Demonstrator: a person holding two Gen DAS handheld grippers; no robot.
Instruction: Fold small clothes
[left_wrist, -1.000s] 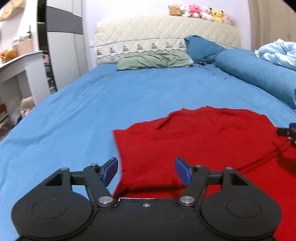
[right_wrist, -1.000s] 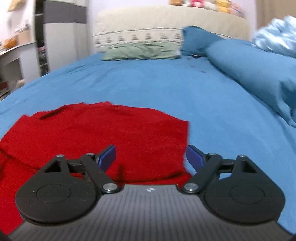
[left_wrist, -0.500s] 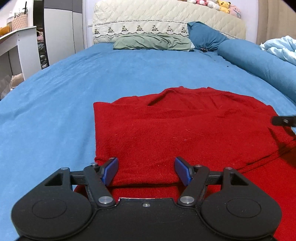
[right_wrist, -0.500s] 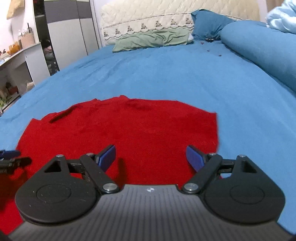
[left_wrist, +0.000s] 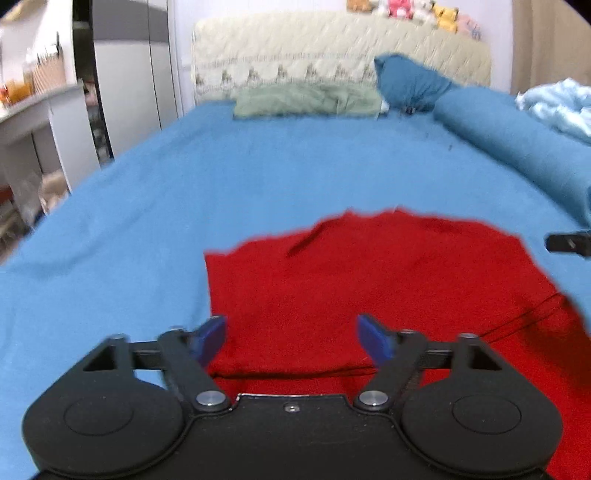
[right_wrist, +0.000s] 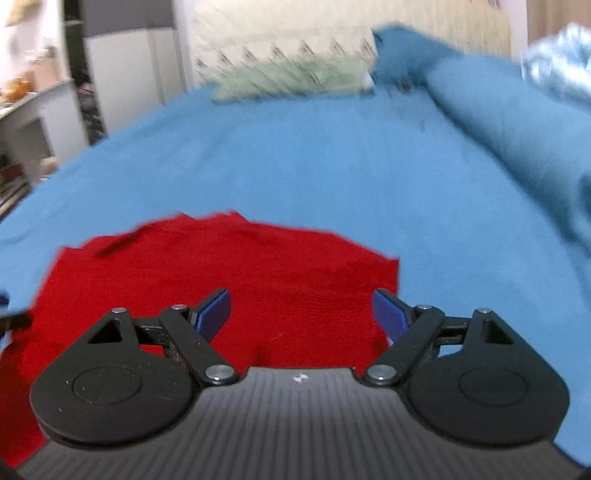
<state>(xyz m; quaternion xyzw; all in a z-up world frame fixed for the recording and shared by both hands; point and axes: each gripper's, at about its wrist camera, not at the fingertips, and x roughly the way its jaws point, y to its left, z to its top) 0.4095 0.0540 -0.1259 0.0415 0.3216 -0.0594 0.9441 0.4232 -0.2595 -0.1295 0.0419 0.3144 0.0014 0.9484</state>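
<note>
A red knitted garment (left_wrist: 369, 280) lies flat on the blue bedsheet (left_wrist: 258, 177), with a folded layer on top whose near edge runs just before the fingers. It also shows in the right wrist view (right_wrist: 221, 269). My left gripper (left_wrist: 291, 341) is open and empty over the garment's near left part. My right gripper (right_wrist: 301, 314) is open and empty over the garment's near right corner. The right gripper's tip shows at the right edge of the left wrist view (left_wrist: 569, 242).
A green pillow (left_wrist: 306, 99), a blue pillow (left_wrist: 410, 83) and a cream headboard (left_wrist: 332, 51) are at the far end. A long blue bolster (left_wrist: 517, 147) and a light blue quilt (left_wrist: 557, 107) lie on the right. A white desk (left_wrist: 33, 122) stands left of the bed.
Both grippers have pulled back and lifted a little, so the garment sits lower and smaller in view. Both stay open. The views are blurred by motion.
</note>
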